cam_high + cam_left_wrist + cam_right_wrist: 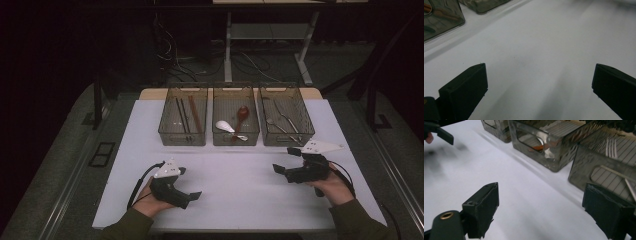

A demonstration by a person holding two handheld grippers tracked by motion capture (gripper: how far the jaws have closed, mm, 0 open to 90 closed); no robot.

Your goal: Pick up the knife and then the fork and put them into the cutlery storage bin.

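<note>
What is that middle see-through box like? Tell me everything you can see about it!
The middle box looks like smoky clear plastic, rectangular and open on top, with a handle cutout in its end walls. It stands upright on the white table, in a row between two similar boxes, at the far side. Inside lie a white spoon and a red spoon. No claw touches it.

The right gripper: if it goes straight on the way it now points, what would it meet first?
Probably the white table top between its open jaws. Beyond that lies the middle bin, though depth is hard to judge. The right gripper holds nothing.
</note>
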